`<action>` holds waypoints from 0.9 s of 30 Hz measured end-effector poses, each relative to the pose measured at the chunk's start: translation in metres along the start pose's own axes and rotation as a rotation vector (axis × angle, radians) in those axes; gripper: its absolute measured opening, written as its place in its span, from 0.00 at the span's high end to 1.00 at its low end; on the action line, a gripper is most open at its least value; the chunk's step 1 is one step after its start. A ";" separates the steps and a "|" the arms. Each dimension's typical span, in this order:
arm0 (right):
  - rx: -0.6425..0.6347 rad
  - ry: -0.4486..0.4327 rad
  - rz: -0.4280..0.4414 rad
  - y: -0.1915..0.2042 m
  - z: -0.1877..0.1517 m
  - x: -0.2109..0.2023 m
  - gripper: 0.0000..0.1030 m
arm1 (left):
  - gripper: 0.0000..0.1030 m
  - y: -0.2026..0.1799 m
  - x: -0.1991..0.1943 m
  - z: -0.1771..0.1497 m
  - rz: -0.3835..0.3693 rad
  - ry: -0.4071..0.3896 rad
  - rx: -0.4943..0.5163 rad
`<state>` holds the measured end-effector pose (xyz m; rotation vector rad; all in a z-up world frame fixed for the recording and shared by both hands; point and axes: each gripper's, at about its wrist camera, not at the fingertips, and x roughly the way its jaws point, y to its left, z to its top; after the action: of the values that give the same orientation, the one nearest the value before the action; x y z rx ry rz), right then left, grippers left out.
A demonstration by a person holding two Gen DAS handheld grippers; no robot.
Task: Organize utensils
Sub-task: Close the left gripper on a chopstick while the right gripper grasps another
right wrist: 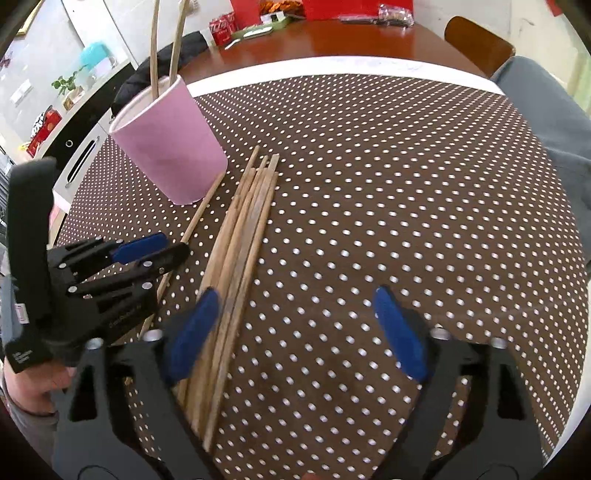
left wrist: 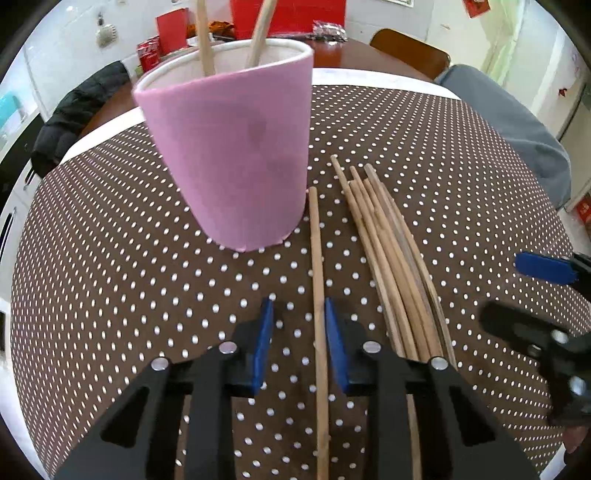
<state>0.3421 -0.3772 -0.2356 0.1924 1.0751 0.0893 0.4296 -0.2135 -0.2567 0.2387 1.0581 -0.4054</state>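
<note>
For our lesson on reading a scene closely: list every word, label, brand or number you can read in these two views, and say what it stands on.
Nothing can be read for certain.
Red packs at the back: white script, too blurred.
Left claw: raised lettering and a white sticker on its black body, too small.
Red signs on the wall: blurred.

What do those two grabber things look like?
Both are black plastic tools. The left gripper has angular black arms with cut-out holes, round silver bolts and flat blue pads on its fingers. The right gripper matches, with rounder-looking blue pads. A hand holds the left one's thick black handle.
</note>
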 end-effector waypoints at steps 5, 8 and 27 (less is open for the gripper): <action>-0.003 0.065 -0.006 0.007 0.011 0.023 0.67 | 0.71 0.000 0.008 0.019 -0.002 -0.004 0.028; -0.009 0.079 -0.009 0.011 0.015 0.027 0.68 | 0.71 -0.002 0.014 0.027 -0.011 -0.016 0.030; -0.157 0.157 -0.134 0.067 0.042 0.059 0.90 | 0.76 0.013 0.014 0.021 -0.043 -0.047 0.036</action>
<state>0.4081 -0.3068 -0.2540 -0.0285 1.2293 0.0686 0.4575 -0.2127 -0.2591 0.2378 1.0116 -0.4675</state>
